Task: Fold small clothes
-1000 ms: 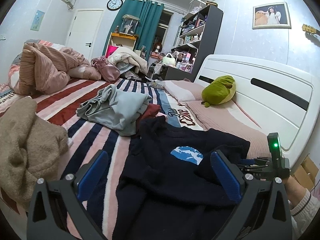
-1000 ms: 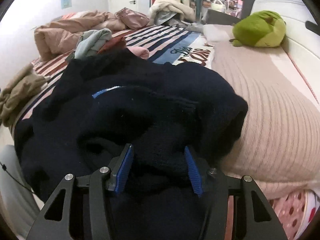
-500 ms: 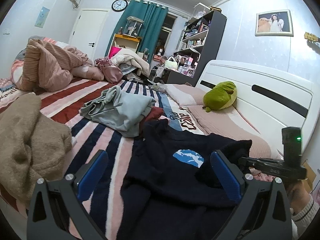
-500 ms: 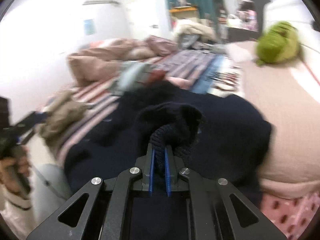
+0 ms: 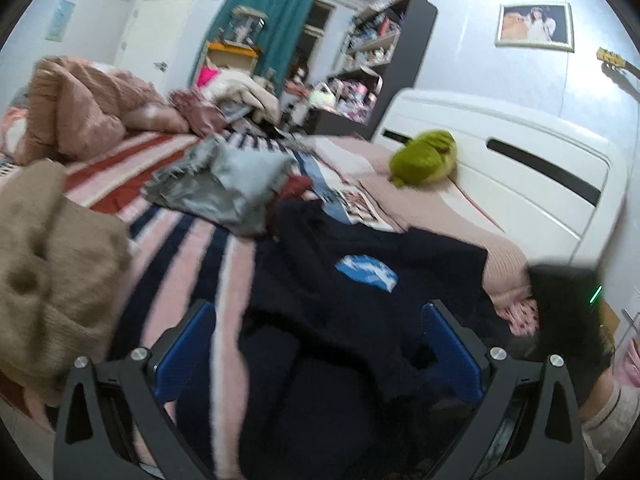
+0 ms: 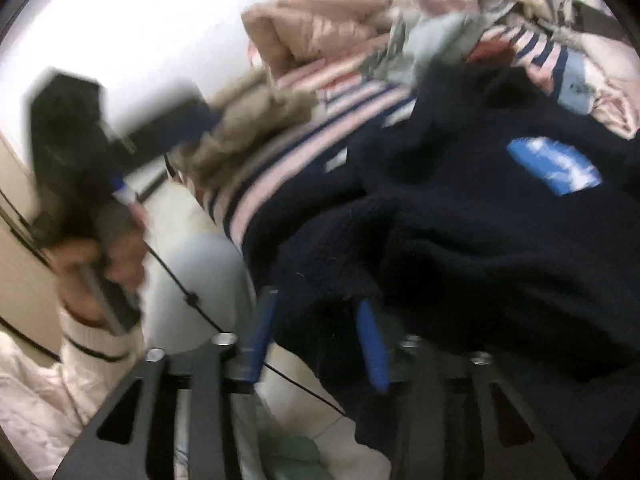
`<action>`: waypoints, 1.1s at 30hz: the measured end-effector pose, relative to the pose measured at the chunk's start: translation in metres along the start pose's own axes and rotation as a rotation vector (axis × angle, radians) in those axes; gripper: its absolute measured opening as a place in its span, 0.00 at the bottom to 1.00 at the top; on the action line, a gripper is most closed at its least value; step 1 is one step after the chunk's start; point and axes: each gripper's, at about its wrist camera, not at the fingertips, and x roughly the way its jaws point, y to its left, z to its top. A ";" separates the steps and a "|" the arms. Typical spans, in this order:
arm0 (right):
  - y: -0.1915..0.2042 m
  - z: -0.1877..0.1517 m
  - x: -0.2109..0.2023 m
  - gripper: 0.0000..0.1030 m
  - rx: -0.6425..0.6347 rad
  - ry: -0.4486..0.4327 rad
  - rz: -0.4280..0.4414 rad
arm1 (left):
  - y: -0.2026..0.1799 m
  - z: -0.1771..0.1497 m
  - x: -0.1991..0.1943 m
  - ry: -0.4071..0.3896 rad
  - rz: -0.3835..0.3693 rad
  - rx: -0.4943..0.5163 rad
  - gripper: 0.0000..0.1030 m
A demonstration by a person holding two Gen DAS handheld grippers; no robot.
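Note:
A dark navy sweater point(image 5: 340, 312) with a blue and white patch point(image 5: 366, 273) lies on the striped bed near its front edge. My left gripper point(image 5: 316, 352) is open, with its blue pads wide apart over the sweater's lower part. In the right wrist view the same sweater point(image 6: 480, 232) fills the right side. My right gripper point(image 6: 316, 340) is open, with a fold of the sweater lying between its blue fingers point(image 6: 370, 344). The left gripper point(image 6: 80, 152) shows blurred in a hand at the left.
A tan knit garment point(image 5: 48, 264) lies at the left of the bed. A grey garment pile point(image 5: 224, 184) and a pink quilt point(image 5: 80, 108) lie further back. A green plush point(image 5: 424, 158) sits by the white headboard point(image 5: 520, 160). The floor point(image 6: 192, 256) is beside the bed.
My right gripper was shut on a sweater fold half a second ago and has opened, swinging left toward the bed's edge. My left gripper has stayed open and shifted slightly.

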 end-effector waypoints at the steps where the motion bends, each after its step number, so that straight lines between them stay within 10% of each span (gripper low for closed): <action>1: -0.004 0.001 -0.018 0.62 0.005 -0.044 -0.029 | -0.004 -0.003 0.008 0.021 -0.018 0.004 0.99; 11: -0.141 -0.028 -0.114 0.68 0.299 -0.223 -0.494 | -0.036 -0.053 0.080 0.287 -0.124 0.041 0.94; 13: -0.163 -0.034 -0.107 0.63 0.364 -0.239 -0.391 | -0.045 -0.060 0.083 0.319 -0.121 0.079 0.79; 16: -0.181 -0.032 -0.091 0.13 0.402 -0.227 -0.350 | -0.055 -0.064 0.083 0.358 -0.107 0.146 0.15; 18: -0.182 -0.027 -0.092 0.06 0.372 -0.249 -0.375 | -0.052 -0.059 0.076 0.360 -0.129 0.146 0.07; 22: -0.168 -0.024 -0.107 0.06 0.345 -0.321 -0.365 | -0.036 -0.037 0.045 0.290 -0.063 0.159 0.06; 27: -0.162 -0.038 -0.084 0.11 0.318 -0.167 -0.359 | -0.026 -0.051 0.045 0.411 -0.125 0.180 0.10; 28: -0.162 -0.042 -0.083 0.15 0.318 -0.155 -0.354 | -0.027 -0.057 0.046 0.443 -0.152 0.186 0.15; 30: -0.161 -0.047 -0.090 0.30 0.323 -0.162 -0.326 | -0.027 -0.063 0.042 0.469 -0.171 0.196 0.56; 33: -0.157 -0.050 -0.117 0.63 0.330 -0.204 -0.314 | -0.015 -0.049 0.024 0.410 -0.175 0.140 0.78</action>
